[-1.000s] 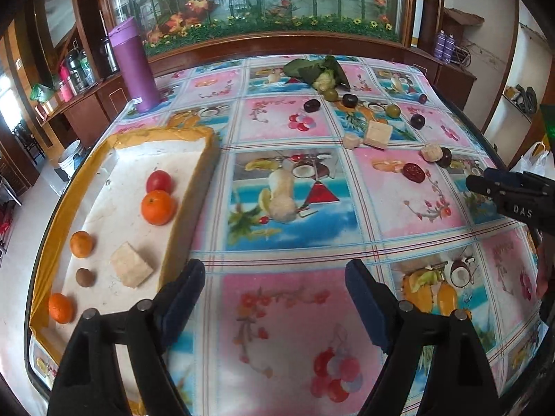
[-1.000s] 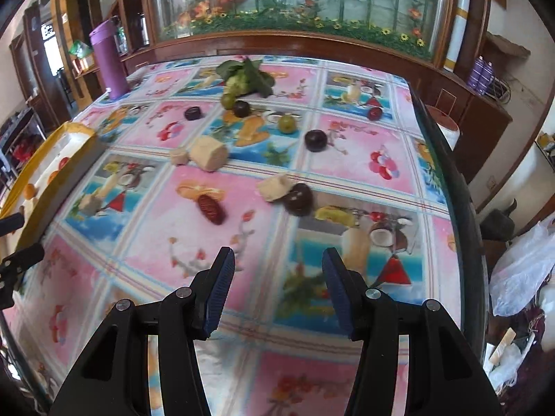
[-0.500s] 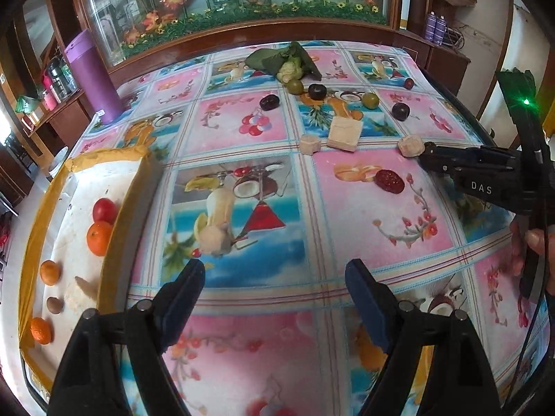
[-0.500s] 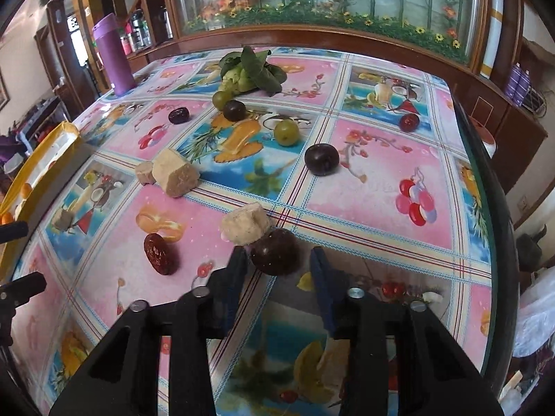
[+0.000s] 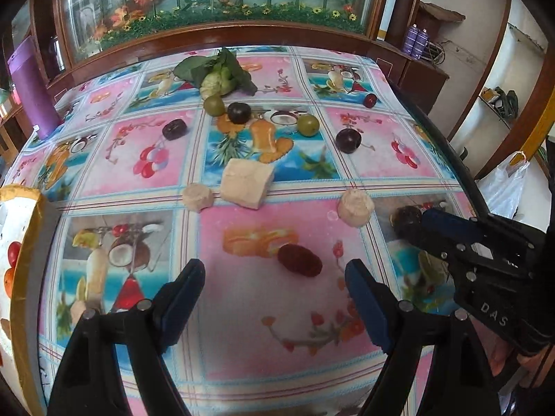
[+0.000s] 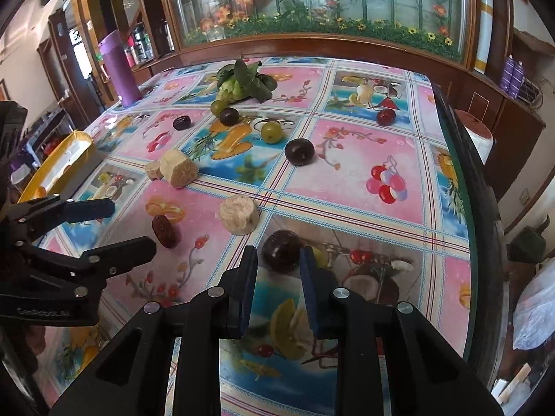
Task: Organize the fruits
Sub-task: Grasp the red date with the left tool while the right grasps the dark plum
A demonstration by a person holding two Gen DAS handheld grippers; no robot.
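A dark purple plum (image 6: 281,250) lies on the tablecloth between the fingertips of my right gripper (image 6: 278,258); the jaws stand narrowly apart beside it and I cannot tell whether they touch it. In the left wrist view the same plum (image 5: 405,221) shows at the right gripper's tip. My left gripper (image 5: 275,282) is open and empty, just short of a dark red date (image 5: 299,260), also in the right wrist view (image 6: 165,230). Beige chunks (image 5: 247,183) (image 6: 239,214), other plums (image 6: 299,152) and green fruits (image 5: 307,124) lie scattered farther back.
A yellow-rimmed white tray (image 5: 26,260) with a tomato and an orange lies at the left edge. A purple tumbler (image 5: 29,90) stands at the back left. A leafy green bundle (image 5: 218,74) lies at the back. The table edge (image 6: 464,208) runs close on the right.
Both grippers moved forward over the table. The right gripper's jaws narrowed from wide open and closed in around the dark plum. The left gripper swung right, away from the tray, toward the date.
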